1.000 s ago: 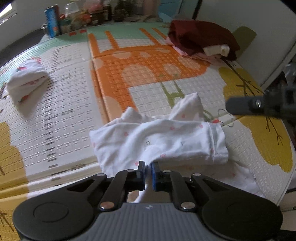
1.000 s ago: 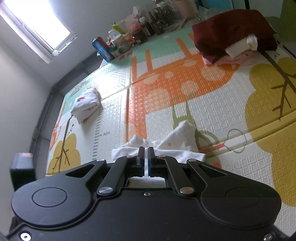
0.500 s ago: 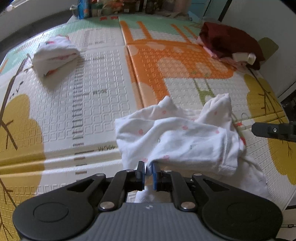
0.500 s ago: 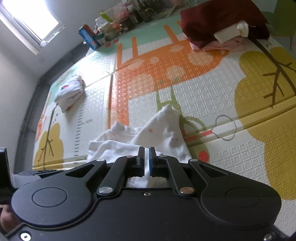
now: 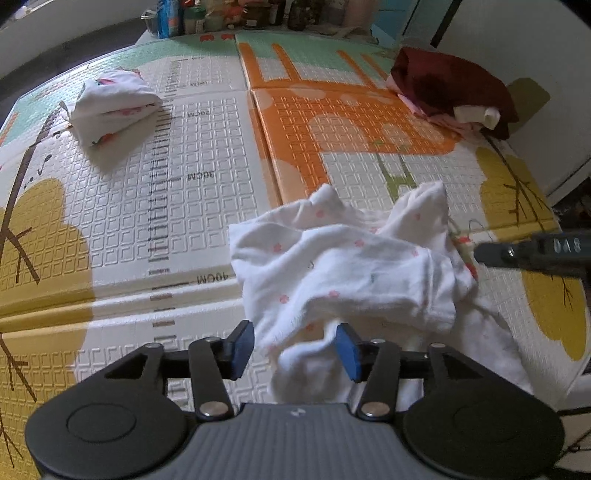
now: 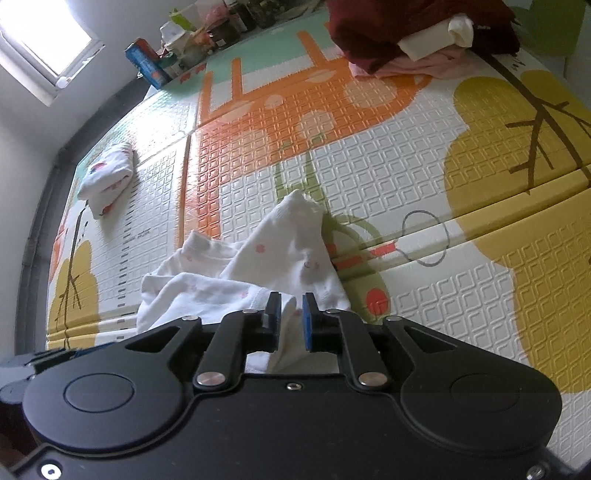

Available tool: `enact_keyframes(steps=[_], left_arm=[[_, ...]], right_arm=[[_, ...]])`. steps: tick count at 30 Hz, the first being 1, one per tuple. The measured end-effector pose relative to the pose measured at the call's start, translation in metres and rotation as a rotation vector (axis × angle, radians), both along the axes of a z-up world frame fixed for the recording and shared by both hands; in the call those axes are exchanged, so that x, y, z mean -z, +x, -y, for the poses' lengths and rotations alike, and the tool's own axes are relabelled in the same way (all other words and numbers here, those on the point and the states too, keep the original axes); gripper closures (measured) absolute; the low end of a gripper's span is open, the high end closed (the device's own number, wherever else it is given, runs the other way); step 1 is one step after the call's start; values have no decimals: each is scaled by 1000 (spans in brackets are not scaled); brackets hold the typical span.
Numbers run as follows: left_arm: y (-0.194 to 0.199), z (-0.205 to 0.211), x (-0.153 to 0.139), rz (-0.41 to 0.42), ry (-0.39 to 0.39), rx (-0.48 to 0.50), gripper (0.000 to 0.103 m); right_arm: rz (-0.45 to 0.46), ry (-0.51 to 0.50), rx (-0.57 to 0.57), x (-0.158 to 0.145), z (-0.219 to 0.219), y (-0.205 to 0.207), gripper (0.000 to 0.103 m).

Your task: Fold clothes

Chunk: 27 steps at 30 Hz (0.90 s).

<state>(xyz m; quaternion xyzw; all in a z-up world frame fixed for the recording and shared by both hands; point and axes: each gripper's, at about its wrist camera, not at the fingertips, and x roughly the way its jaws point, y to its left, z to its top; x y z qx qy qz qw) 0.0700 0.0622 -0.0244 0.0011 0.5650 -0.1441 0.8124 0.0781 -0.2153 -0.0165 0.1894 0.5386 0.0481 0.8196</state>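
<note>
A white garment with small pink flowers (image 5: 343, 266) lies crumpled on the play mat (image 5: 184, 206); it also shows in the right wrist view (image 6: 258, 273). My left gripper (image 5: 293, 349) is open, with the garment's near edge lying loose between its blue pads. My right gripper (image 6: 288, 325) is open by a small gap, with a fold of the garment between its pads. The right gripper's finger (image 5: 517, 254) shows at the garment's right side in the left wrist view.
A folded white garment (image 5: 110, 107) lies at the mat's far left, also in the right wrist view (image 6: 107, 181). A pile of dark red and pink clothes (image 5: 454, 92) sits at the far right. Bottles and boxes (image 5: 221, 18) line the far edge.
Both grippers were shut on the garment and have opened, the left wide, the right slightly. The garment has dropped onto the mat in a crumpled heap.
</note>
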Motion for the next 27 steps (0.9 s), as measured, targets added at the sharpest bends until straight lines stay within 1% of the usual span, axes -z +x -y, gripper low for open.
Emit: enact_keyframes(steps=[1,5,6,8,9,10,12,13,14,16,22,25,27], left_arm=[[-1,0,1,-3,5,2,50],[-4,2,7,-23,3,-3,50],[-5,2,8,-24,-3,-5,52],[-6,2,10,-29,-17,-8,58],[-6,2,10,-33,-26,-10,65],[-7,2,11,-35,-30,-14,70],[-7,3,11,-33,-26,-18,74],[-7,3,11,-31,-28,-18,77],[-7,3,10,-31,-31,-17,79],[-6,3,10,-32,-34,-17,81],[-5,3,11,-39,-37,-21,83],[-4,3,11,-42,-39,-23,83],[-4,2,12,-45,-40,-26,83]], right_arm=[[-3,0,0,1,0,2,85],[-18,1,0,6,-1,11,85],[-22,1,0,7,-2,13,85],[-31,1,-2,10,-3,18,82],[-34,2,-2,11,-4,20,81],[-37,4,-4,12,-5,22,81],[-43,4,-11,14,-7,25,80],[-47,4,-13,15,-8,27,78],[-51,5,-13,16,-10,29,75],[-59,8,-10,18,-12,33,75],[-84,12,-16,23,-24,47,72],[-98,12,-15,28,-30,55,67],[-107,-5,-14,31,-34,59,66]])
